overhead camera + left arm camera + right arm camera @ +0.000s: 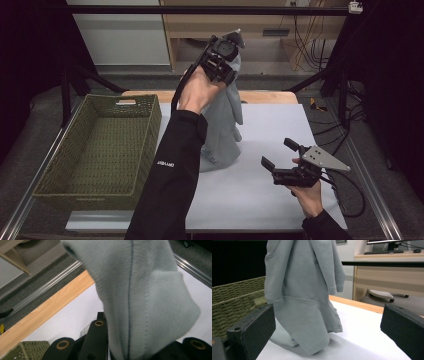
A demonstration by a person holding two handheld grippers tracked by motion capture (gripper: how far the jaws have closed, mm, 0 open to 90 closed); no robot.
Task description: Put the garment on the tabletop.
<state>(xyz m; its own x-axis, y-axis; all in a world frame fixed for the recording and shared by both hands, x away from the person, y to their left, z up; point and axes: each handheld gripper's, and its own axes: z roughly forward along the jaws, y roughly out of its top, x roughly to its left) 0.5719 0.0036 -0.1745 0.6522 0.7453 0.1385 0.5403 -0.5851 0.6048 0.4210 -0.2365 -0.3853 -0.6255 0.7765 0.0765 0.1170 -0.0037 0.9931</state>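
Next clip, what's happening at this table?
A person works with a hand-held gripper in each hand. The left hand-held gripper is raised high, shut on a light grey knit sweatshirt that hangs from it, the bottom folds resting on the white tabletop. The right hand-held gripper waits low over the table with its jaws open, facing the garment and apart from it. An empty green woven basket sits at the left.

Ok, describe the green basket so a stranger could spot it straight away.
Start at the white table; on its left side sits the basket, beside the hanging grey garment. It is the one woven, olive-green, rectangular open container there.
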